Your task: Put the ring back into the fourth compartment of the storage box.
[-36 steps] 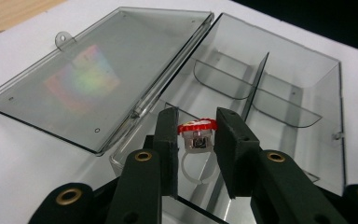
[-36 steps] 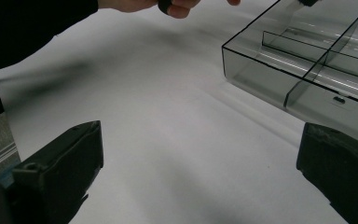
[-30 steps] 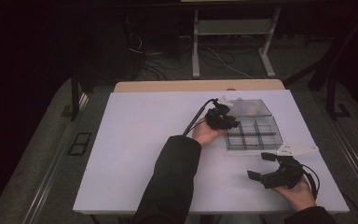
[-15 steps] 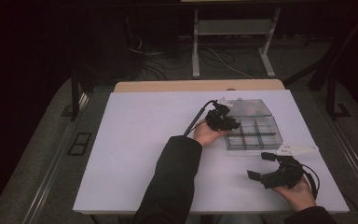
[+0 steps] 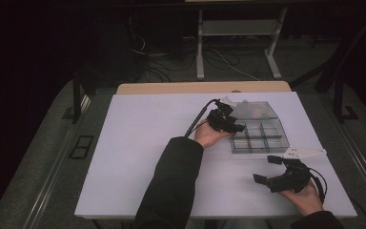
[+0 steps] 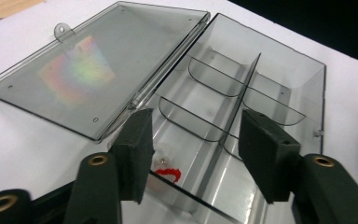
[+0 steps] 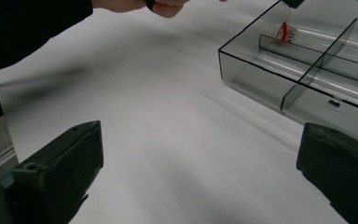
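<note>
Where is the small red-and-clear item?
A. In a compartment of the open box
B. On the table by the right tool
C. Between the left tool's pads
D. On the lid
A: the item lies on the floor of a compartment of the box, below the left tool, whose open pads do not touch it.

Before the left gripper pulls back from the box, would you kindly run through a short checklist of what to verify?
1. Left gripper jaws have just been opening; nothing is pinched between the pads: ok.
2. Small red-and-white piece lies inside the near corner compartment of the clear divided box, below the jaws: ok.
3. Piece free of the left pad: cannot tell, the pad partly covers it.
4. Lid lies open flat on the table, clear of the compartments: ok.
5. Right gripper is open, holds nothing, and sits apart from the box: ok.
6. Other compartments look empty: ok.
</note>
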`<state>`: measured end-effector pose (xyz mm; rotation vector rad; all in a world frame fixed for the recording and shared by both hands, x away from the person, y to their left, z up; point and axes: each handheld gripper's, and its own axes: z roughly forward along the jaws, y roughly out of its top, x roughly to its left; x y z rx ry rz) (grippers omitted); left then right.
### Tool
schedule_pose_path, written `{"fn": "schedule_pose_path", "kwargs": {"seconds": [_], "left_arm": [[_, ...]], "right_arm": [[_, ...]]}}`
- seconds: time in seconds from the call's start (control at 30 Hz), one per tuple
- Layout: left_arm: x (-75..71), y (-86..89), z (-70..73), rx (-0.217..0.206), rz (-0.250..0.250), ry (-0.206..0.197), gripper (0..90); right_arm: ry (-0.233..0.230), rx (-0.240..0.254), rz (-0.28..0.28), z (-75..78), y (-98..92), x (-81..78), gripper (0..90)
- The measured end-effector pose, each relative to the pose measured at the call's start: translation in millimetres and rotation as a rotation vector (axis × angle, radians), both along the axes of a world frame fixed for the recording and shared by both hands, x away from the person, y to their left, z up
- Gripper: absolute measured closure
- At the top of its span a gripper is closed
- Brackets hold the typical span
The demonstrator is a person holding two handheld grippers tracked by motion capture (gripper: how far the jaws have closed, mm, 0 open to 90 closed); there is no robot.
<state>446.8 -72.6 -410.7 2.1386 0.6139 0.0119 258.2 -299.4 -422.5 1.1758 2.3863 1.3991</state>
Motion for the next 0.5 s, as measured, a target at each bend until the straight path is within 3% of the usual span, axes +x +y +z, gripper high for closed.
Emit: {"fn": "schedule_pose_path", "kwargs": {"seconds": [0.1,0.23,0.5], "left_arm": [[-1.8,6.1,4.6,-0.012,0.005,0.005,38.1],[-4.9,14.0,10.4,0.023,0.012,-0.01,26.5],[-10.5,32.1,20.8,-0.01,0.012,0.014,7.1]], "right_arm": [[0.004,0.002,-0.003,0.2,-0.1,-0.3,0.0],[0.003,0.005,-0.006,0.3,-1.0,-0.2,0.0],[-0.004,0.003,-0.006,0.4,-1.7,-0.5,0.0]]}}
